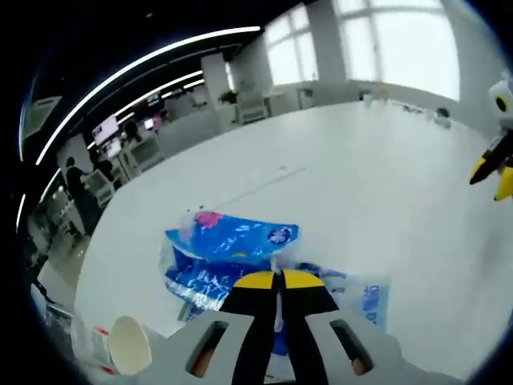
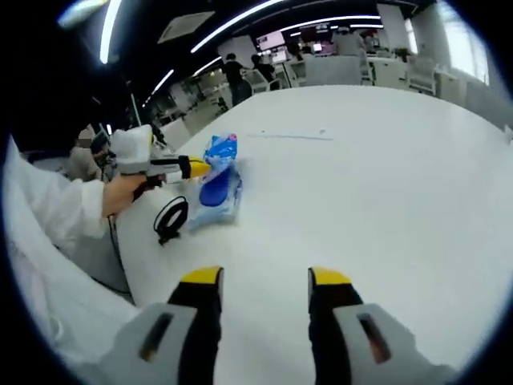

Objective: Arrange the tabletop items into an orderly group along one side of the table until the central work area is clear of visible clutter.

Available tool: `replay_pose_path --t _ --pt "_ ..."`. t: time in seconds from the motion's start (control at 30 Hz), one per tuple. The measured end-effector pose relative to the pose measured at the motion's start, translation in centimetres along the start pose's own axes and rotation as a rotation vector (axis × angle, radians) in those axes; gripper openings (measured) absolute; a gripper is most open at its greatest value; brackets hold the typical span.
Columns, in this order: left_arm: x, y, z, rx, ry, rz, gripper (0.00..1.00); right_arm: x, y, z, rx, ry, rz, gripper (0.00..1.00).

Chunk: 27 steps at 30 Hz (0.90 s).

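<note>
My left gripper [image 1: 280, 279] has black jaws tipped in yellow on a grey body, and so does my right gripper [image 2: 264, 277]. The plastic pack [image 1: 232, 245] is bright blue with white print and a pink patch, lying on the white table [image 1: 361, 176]. The paper cup [image 1: 128, 345] at the table's edge is cream inside.

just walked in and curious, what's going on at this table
A person is tidying a white table with a handheld gripper in each hand. The left gripper has its jaws shut on a blue plastic package near the table's edge, beside a paper cup lying on its side. The right gripper is open and empty above bare tabletop. A black cable lies by the package.
</note>
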<state>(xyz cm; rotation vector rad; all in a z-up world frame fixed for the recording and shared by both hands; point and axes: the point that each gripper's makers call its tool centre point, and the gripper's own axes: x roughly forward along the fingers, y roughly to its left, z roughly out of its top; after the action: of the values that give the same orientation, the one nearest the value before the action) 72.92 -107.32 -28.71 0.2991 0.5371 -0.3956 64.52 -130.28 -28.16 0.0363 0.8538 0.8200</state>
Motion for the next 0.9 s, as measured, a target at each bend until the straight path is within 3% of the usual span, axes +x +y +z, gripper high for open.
replay_pose_path --t 0.1,0.33,0.67,0.9 --pt "-0.8 -1.9 1.0 0.097 -0.047 -0.083 0.00 -0.1 -0.1 0.2 -0.005 -0.006 -0.001 0.40" --pt "-2.9 -5.7 2.0 0.177 -0.107 -0.265 0.00 -0.6 -0.4 0.2 -0.022 -0.012 -0.006 0.40" --pt "-5.4 -9.8 1.9 0.327 -0.140 -0.490 0.00 -1.3 -0.9 0.4 -0.041 -0.019 -0.012 0.40" --pt "-8.2 -12.7 1.4 0.428 -0.142 -0.665 0.00 -1.2 -0.7 1.2 -0.072 -0.021 0.003 0.40"
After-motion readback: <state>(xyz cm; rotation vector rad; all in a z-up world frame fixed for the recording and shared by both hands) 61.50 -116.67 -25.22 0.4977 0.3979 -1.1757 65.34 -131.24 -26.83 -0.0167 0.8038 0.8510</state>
